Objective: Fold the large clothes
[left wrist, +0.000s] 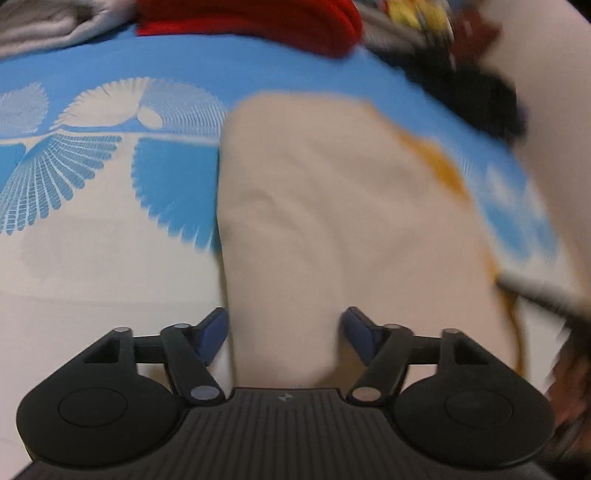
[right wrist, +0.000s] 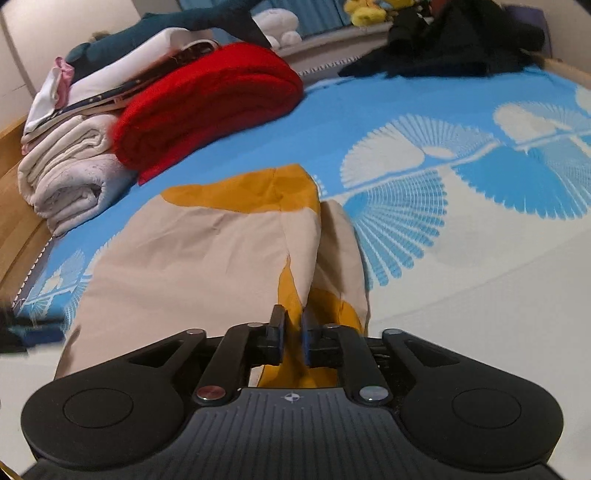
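Beige-and-mustard garment [left wrist: 332, 221] fills the middle of the left wrist view, lying on the blue-and-white patterned bedspread [left wrist: 92, 177] and running straight ahead from the left gripper [left wrist: 284, 332]. That gripper's 2 blue-padded fingers [left wrist: 214, 332] stand wide apart, with a band of the beige cloth passing between them; whether either pad touches the fabric cannot be told. A mustard edge shows along the garment's far-right side, blurred. Far ahead and slightly left sits a red folded blanket [left wrist: 251, 22], with grey cloth [left wrist: 48, 26] further left and dark clothing [left wrist: 480, 92] ahead to the right. In the right wrist view, the right gripper [right wrist: 291, 332] has its 2 fingers [right wrist: 277, 332] drawn close together, pinching a mustard fold of the same garment [right wrist: 207, 251], which spreads ahead and to the left over the bedspread [right wrist: 406, 122]. Ahead-left of this gripper lies the red blanket [right wrist: 207, 99], beside rolled white towels [right wrist: 70, 173] and a stack of folded clothes [right wrist: 110, 77]. Far ahead-right is a dark clothing heap [right wrist: 461, 44], and yellow plush toys [right wrist: 369, 11] sit at the far edge.
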A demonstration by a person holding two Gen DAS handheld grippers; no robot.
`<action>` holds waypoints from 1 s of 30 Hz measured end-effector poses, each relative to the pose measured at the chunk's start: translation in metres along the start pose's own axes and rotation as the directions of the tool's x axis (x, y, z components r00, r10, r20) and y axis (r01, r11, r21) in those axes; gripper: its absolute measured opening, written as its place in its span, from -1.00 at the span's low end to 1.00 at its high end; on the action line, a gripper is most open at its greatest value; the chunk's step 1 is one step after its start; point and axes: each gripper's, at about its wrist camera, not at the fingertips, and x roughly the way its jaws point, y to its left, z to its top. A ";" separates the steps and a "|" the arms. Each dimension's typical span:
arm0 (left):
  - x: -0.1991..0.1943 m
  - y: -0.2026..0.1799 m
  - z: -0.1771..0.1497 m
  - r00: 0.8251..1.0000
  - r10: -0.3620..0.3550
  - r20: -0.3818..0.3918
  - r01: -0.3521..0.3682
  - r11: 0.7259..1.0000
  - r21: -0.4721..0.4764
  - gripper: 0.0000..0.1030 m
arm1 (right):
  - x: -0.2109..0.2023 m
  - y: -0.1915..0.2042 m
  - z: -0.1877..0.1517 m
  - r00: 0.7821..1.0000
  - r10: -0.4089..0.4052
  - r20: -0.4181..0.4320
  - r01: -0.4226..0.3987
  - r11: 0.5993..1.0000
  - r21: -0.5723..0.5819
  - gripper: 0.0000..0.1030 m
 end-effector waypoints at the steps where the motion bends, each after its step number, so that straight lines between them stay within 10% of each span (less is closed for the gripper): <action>1: -0.004 -0.001 -0.004 1.000 -0.005 -0.006 0.005 1.000 -0.003 0.51 | -0.002 -0.001 -0.001 1.000 -0.003 -0.008 0.003 1.000 0.008 -0.63; 13: -0.044 -0.015 -0.065 0.999 -0.046 -0.023 0.048 0.990 0.132 0.55 | -0.031 -0.026 -0.043 0.954 0.076 -0.290 -0.065 0.997 0.045 -0.39; 17: -0.044 -0.014 -0.077 0.998 -0.035 -0.058 0.042 0.991 0.125 0.55 | -0.049 -0.023 -0.057 0.953 0.060 -0.298 -0.069 0.997 -0.020 -0.42; 19: -0.043 -0.014 -0.082 0.996 -0.064 -0.069 0.070 0.994 0.083 0.47 | -0.057 -0.023 -0.061 0.960 0.041 -0.278 -0.058 0.997 -0.053 -1.00; 23: -0.041 -0.036 -0.091 0.997 -0.051 -0.051 0.058 0.988 0.143 0.44 | -0.088 -0.032 -0.044 0.996 0.013 -0.089 -0.016 0.999 -0.029 -1.00; 30: -0.042 -0.031 -0.094 0.998 -0.005 -0.059 0.012 0.993 0.115 0.55 | -0.068 -0.023 -0.053 0.971 -0.163 -0.176 0.138 0.980 -0.145 -0.92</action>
